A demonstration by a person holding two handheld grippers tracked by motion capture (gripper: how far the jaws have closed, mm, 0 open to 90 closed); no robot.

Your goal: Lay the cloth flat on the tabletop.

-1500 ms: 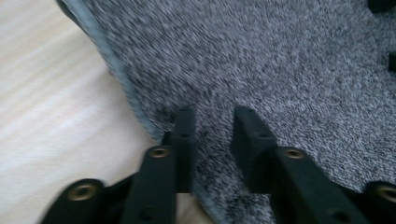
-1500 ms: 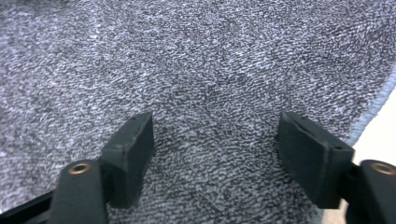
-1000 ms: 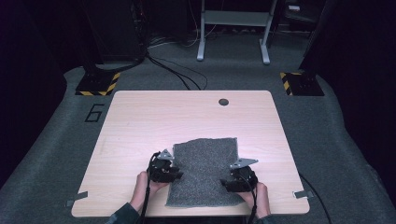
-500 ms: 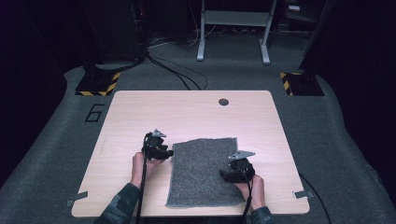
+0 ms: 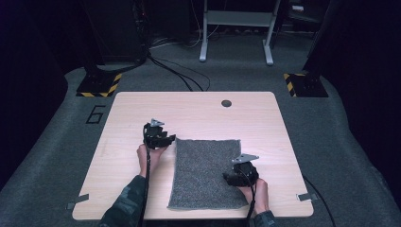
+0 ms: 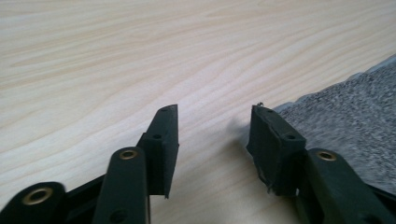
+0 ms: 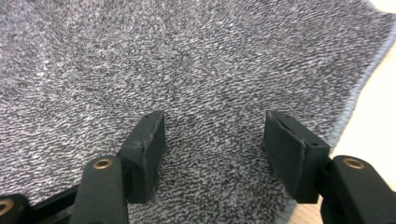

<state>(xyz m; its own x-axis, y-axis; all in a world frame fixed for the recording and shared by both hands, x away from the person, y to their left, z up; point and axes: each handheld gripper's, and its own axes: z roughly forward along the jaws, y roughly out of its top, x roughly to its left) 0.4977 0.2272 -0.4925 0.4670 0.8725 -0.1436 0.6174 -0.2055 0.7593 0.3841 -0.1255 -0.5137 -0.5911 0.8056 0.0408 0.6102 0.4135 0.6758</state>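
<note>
A grey cloth is lying flat on the near half of the pale wooden surface, its near edge almost reaching the surface's front edge. The left gripper is hovering just beside the cloth's far left corner, its jaws having just been opening and now standing spread with nothing between them (bare wood showing in the gap). The right gripper is sitting over the cloth's right side, jaws spread above the fabric, pinching nothing.
</note>
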